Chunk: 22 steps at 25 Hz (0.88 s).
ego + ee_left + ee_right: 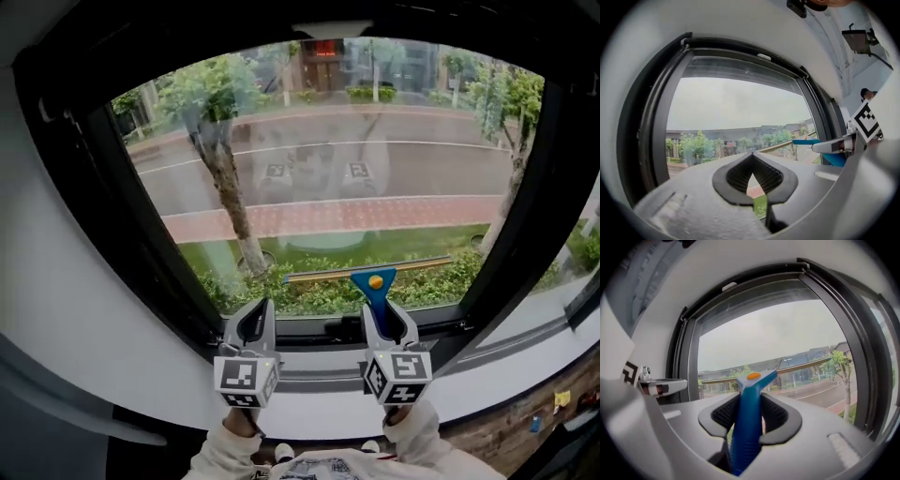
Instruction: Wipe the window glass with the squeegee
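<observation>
Clamping the blue handle of the squeegee (751, 394), the right gripper (749, 416) is pressing its jaws on it from both sides. The handle is sticking out ahead of the jaws, with the long blade (328, 275) lying crosswise just beyond, low on the window glass (328, 159). The left gripper (752, 180), just beside, is holding nothing, jaws closed together.

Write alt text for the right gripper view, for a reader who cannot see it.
The right gripper is shut on the blue handle of a squeegee, whose blade runs crosswise in front of the window glass. Beyond the glass are grey sky, trees and a road; the left gripper shows at the left edge.
</observation>
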Available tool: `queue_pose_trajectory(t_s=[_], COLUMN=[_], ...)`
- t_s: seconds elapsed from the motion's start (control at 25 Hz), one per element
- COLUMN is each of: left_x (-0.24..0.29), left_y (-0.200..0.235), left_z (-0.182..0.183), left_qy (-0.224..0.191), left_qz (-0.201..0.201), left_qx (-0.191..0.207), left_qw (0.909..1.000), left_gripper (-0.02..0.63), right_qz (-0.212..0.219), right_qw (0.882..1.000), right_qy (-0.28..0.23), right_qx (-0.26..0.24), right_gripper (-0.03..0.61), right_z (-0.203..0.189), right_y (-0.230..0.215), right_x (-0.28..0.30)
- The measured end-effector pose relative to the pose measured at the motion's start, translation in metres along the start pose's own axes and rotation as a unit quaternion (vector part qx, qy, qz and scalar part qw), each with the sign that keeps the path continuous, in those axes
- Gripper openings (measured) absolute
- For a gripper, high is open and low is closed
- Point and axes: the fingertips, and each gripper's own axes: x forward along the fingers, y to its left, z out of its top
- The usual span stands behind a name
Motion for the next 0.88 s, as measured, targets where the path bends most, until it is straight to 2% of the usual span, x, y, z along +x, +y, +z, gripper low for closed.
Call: queue_pose_trajectory(t_s=[0.16, 0.24, 0.32, 0.48, 0.6, 0.72, 0.88], left_x=[-0.027, -0.037, -0.043, -0.047, -0.045, -0.046, -0.052], left_y=[0.106, 0.14, 0.162, 0.177, 0.173, 0.166, 0.174], left_z=[0.07, 0.111, 0.147, 0.208, 0.234, 0.25, 0.266], left_qy=[-0.059, -0.09, -0.119, -0.166, -0.186, -0.21, -0.227], left_qz=[0.037, 0.045, 0.051, 0.038, 0.023, 0.017, 0.028], left_qx=[0.056, 0.09, 0.104, 0.076, 0.077, 0.076, 0.08], left_qw=[0.996, 0.9908, 0.9861, 0.9824, 0.9792, 0.9747, 0.9702], left_gripper=[0.0, 0.0, 0.0, 0.0, 0.0, 0.0, 0.0], right_qz=[-0.018, -0.026, -0.024, -0.008, 0.007, -0.003, 0.011], right_qw=[0.997, 0.993, 0.988, 0.976, 0.967, 0.96, 0.952], right_qy=[-0.069, -0.111, -0.152, -0.217, -0.256, -0.281, -0.304], right_qx=[-0.023, -0.029, -0.027, -0.02, -0.011, -0.012, -0.026], right_gripper=[0.141, 0.141, 0.141, 0.141, 0.141, 0.141, 0.141], right_z=[0.071, 0.113, 0.156, 0.239, 0.286, 0.315, 0.341], right_y=[0.089, 0.13, 0.165, 0.214, 0.238, 0.246, 0.262], right_x=[0.019, 0.028, 0.039, 0.057, 0.067, 0.077, 0.087])
